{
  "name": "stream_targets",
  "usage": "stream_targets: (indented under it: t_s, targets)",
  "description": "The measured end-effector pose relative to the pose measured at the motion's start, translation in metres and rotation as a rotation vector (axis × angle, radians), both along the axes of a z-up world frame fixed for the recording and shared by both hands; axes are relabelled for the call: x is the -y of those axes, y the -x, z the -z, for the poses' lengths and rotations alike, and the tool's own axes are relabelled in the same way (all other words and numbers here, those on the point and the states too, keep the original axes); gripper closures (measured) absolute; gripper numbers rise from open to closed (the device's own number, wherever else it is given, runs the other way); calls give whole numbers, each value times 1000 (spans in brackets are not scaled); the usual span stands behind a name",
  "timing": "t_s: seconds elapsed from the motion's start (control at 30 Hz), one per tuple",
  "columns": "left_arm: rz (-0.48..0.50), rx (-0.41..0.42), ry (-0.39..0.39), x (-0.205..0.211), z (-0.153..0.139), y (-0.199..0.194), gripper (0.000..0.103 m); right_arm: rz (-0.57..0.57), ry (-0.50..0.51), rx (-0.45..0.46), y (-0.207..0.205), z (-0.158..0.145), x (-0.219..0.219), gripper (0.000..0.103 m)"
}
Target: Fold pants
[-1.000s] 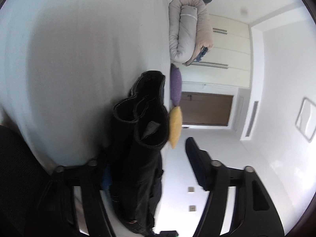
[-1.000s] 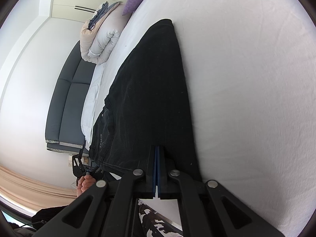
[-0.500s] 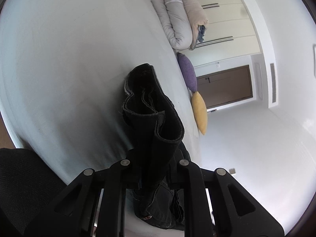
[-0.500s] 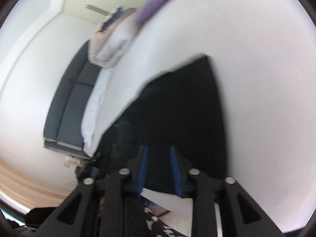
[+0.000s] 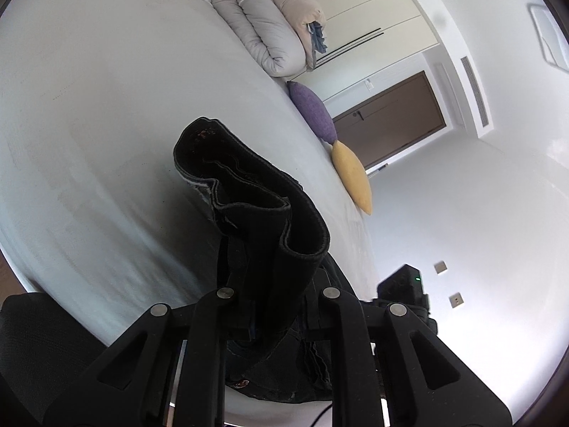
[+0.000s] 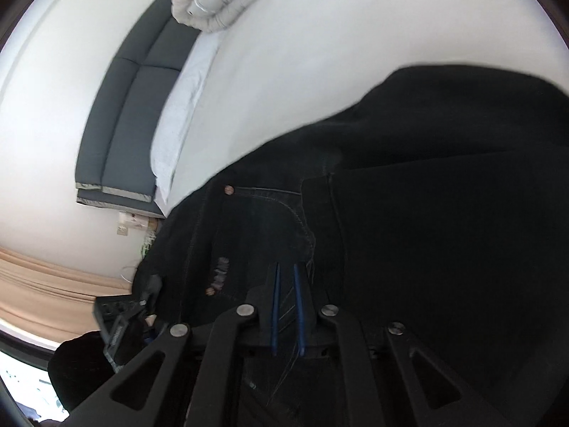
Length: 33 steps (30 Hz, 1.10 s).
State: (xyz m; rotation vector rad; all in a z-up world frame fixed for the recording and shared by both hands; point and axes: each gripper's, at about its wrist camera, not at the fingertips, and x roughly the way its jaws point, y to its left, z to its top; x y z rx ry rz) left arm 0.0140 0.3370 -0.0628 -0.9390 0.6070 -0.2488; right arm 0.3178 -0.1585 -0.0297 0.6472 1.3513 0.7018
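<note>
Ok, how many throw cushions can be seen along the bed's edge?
2: a purple cushion beside the rolled duvet, and a yellow cushion just past it, both at the bed edge. Others may sit out of view.

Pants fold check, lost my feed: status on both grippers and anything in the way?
Left gripper shut on bunched black pants, lifted off the white bed. Right gripper closing, pants fabric between its pads. Nothing in the way.

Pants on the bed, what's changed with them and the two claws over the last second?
The left claw closed on the pants' leg ends and lifted them off the bed. The right claw let go, slid to the pocket area, and its jaws are closing again. The quilt and cushions stayed put.
</note>
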Motion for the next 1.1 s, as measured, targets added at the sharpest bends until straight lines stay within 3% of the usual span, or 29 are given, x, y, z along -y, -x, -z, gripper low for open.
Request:
stream_targets:
  t_s: [0.03,0.07,0.17,0.3,0.43,0.5,0.53,0.57,0.73,0.93,1.0,1.1]
  targets:
    - [4,3,-4,3,-3,-2,89,-3,36,-24,-1,11,-2,102]
    - [8,6,-9,3,-3,3,89,-2,45,-27,1,16,-2,103]
    - [29,23,-44,15,-17,-1,89,23,9,-34,3,27,6,103]
    - [61,44,-82,36,-36,-9,89,27,34,16,10,28,6,103]
    - [117,69,-144,68,-65,-41,89,39,-51,27,14,26,21,103]
    - [160,88,-185,89,-79,-52,89,83,-135,15,18,21,45,83]
    - [190,101,-217,105,-88,-59,89,115,-203,22,20,16,59,61]
    - [219,113,-247,121,-96,-65,89,151,-268,38,23,11,76,48]
    - [399,143,-377,218,-106,-79,89,276,-425,38,30,7,162,31]
    - [627,59,-540,327,-60,-82,89,357,-444,33,53,25,225,26]
    - [669,41,-582,347,-50,-79,89,355,-446,29,60,31,233,27]
    - [691,52,-705,374,-47,-72,89,332,-406,42,63,28,239,27]
